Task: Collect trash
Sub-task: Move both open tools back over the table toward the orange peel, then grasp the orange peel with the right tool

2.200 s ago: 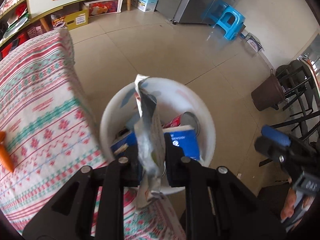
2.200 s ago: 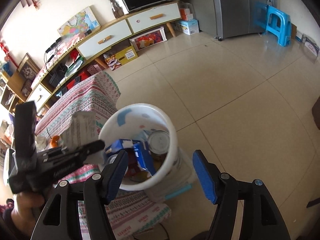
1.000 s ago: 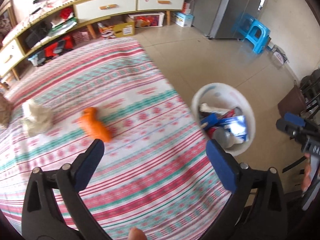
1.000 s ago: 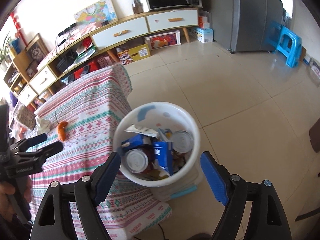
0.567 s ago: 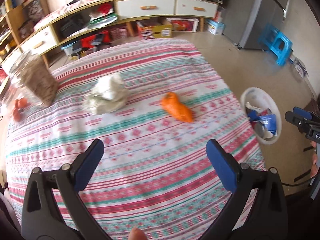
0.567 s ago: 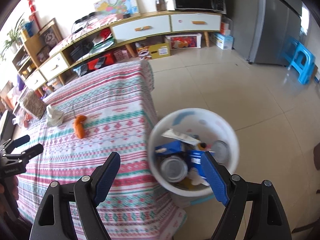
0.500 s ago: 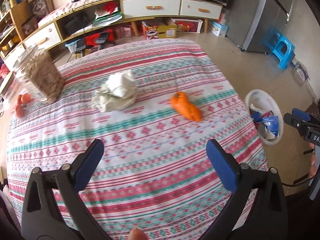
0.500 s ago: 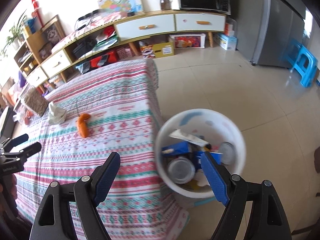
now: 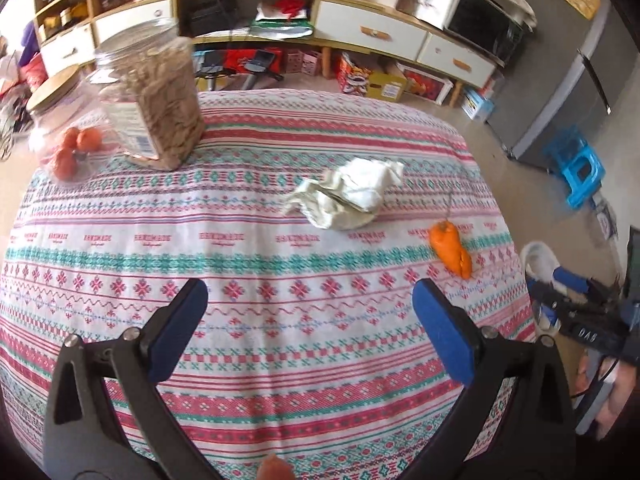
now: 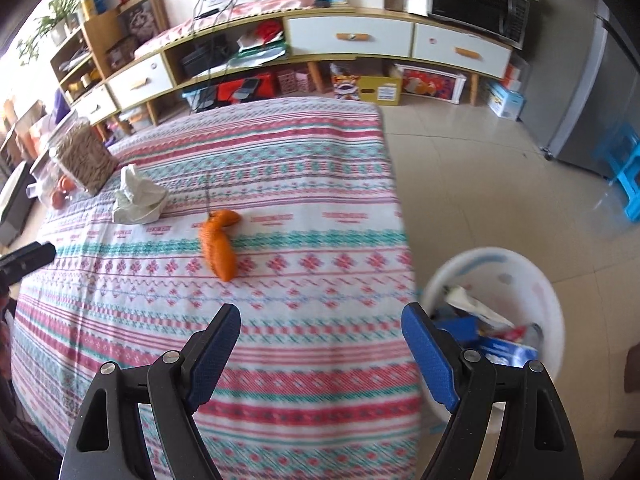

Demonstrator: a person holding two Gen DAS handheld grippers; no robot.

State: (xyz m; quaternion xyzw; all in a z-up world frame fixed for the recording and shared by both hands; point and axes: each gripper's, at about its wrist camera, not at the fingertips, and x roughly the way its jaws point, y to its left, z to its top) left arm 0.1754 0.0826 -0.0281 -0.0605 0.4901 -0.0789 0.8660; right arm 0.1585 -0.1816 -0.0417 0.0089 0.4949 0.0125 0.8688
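Note:
A crumpled whitish paper wad point(image 9: 347, 193) point(image 10: 138, 197) lies on the patterned tablecloth point(image 9: 248, 264) point(image 10: 304, 184). An orange crumpled wrapper point(image 9: 451, 250) point(image 10: 219, 242) lies to its right. My left gripper point(image 9: 310, 312) hovers open over the near cloth, nothing between its blue pads. My right gripper point(image 10: 321, 338) stands open above the table's right edge, empty. The white trash bin point(image 10: 516, 276) point(image 9: 538, 258) sits on the floor beside the table, holding blue packets and other rubbish. In the left wrist view, the right gripper point(image 9: 580, 312) shows at the right, held by a hand.
A clear jar of pale snacks point(image 9: 154, 96) point(image 10: 82, 156), a lidded jar point(image 9: 56, 98) and small orange fruits point(image 9: 74, 148) stand at the table's far left. A long sideboard point(image 10: 352, 40), a fridge point(image 10: 592, 92) and a blue stool point(image 10: 624, 168) lie beyond on the tiled floor.
Both grippers swung from over the bin back across the table. The foil packet once in my left gripper now lies in the bin, and the paper wad and jar have come into view.

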